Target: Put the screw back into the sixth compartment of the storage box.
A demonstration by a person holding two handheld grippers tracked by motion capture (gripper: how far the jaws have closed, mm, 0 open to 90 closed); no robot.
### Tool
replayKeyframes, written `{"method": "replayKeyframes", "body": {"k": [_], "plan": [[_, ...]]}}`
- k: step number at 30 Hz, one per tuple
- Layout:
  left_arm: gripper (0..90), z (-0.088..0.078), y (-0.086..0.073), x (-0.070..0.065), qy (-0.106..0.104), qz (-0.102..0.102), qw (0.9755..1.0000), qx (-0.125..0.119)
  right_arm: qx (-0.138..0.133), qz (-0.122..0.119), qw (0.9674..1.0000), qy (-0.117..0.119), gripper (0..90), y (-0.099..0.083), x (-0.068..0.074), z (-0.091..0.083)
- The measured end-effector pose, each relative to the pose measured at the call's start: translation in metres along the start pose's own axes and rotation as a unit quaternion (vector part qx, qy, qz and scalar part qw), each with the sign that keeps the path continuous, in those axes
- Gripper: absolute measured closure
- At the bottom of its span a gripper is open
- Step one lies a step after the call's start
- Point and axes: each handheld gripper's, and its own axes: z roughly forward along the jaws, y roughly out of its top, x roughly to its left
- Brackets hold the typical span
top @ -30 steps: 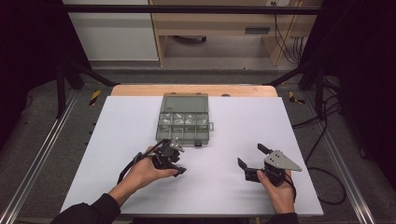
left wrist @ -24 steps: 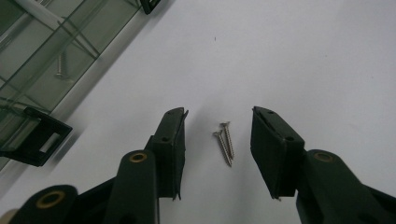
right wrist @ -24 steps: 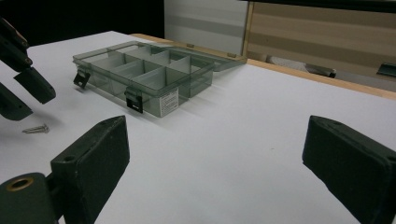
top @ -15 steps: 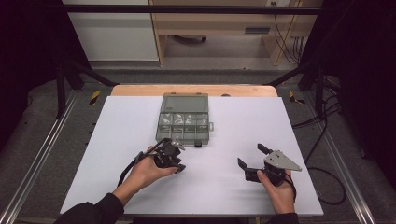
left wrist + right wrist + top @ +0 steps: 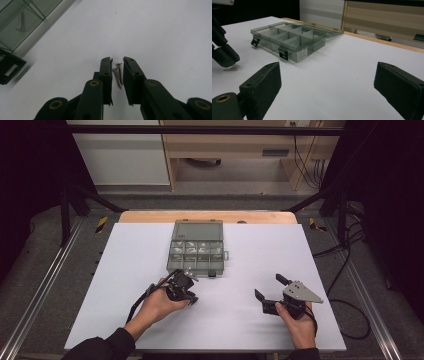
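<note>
Between the jaws of the left gripper point(image 5: 117, 65) lie two screws point(image 5: 118, 75), side by side on the white table point(image 5: 162, 35), heads pointing away from the hand. Its jaws have just been closing and now stand narrow, a thin gap showing on each side of the pair, so the pads do not yet press on them. Beyond and to the left of this gripper, in its own view, sits the corner of a clear box point(image 5: 22, 22) with one more screw point(image 5: 20, 23) lying in a compartment and a black latch point(image 5: 8, 68) at the near wall.

From the high view the left gripper point(image 5: 187, 287) sits just in front of the box point(image 5: 196, 247), whose lid lies folded open on the far side. Two rows of compartments show; small pale things lie in the farther row, too small to count.

Well off to the right, the right gripper point(image 5: 266, 287) rests in the other hand, its jaws spread wide with nothing between them. In its view the box point(image 5: 289, 40) stands ahead and to the left, two black latches on the near wall, and a white label point(image 5: 302, 54) on one corner carries small print too fine to read. The screws point(image 5: 231, 69) lie on the table below the left gripper's jaws point(image 5: 223, 53).
</note>
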Motion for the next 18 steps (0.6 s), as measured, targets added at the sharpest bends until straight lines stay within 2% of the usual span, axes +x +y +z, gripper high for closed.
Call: {"method": "replayKeyframes", "body": {"k": [1, 2, 3, 4, 6, 8, 9, 10, 12, 18], "plan": [[77.8, 0.0009, -0.0002, -0.0008, -0.002, -0.007, 1.0000, -0.006, 0.000, 0.000, 1.0000, 0.000, 7.6, 0.0000, 0.0000, -0.0001], [78.1, 0.0005, -0.0002, 0.0002, 0.000, 0.000, 1.0000, 0.000, 0.000, 0.000, 1.0000, 0.000, 7.6, 0.0000, 0.0000, -0.0001], [78.4, 0.0013, -0.0003, -0.0004, -0.001, -0.005, 1.0000, -0.004, 0.000, 0.000, 1.0000, 0.000, 7.6, 0.0000, 0.0000, 0.0000], [78.6, 0.0007, -0.0002, 0.0007, 0.000, 0.005, 1.0000, 0.005, 0.001, 0.000, 1.0000, 0.000, 7.6, -0.0001, 0.0001, 0.0000], [78.8, 0.0021, -0.0008, 0.0002, -0.001, 0.000, 1.0000, 0.002, 0.001, 0.000, 1.0000, 0.000, 7.6, -0.0001, 0.0001, 0.0000], [79.2, 0.0025, -0.0013, 0.0012, -0.002, 0.003, 1.0000, 0.006, 0.001, 0.000, 1.0000, 0.000, 7.6, -0.0001, 0.0001, 0.0001], [79.5, 0.0039, -0.0019, 0.0002, -0.003, -0.004, 1.0000, 0.000, 0.002, -0.001, 1.0000, 0.000, 7.6, -0.0002, 0.0001, 0.0003], [79.8, 0.0037, -0.0021, 0.0015, -0.002, 0.004, 1.0000, 0.007, 0.002, -0.001, 1.0000, 0.000, 7.6, -0.0002, 0.0001, 0.0004], [80.5, 0.0049, -0.0028, 0.0011, -0.002, 0.001, 1.0000, 0.005, 0.002, -0.001, 1.0000, 0.000, 7.6, -0.0002, 0.0002, 0.0005], [84.3, 0.0060, -0.0041, 0.0009, 0.005, 0.009, 0.9999, 0.009, 0.003, -0.001, 1.0000, 0.001, 7.7, -0.0003, 0.0002, 0.0006]]}}
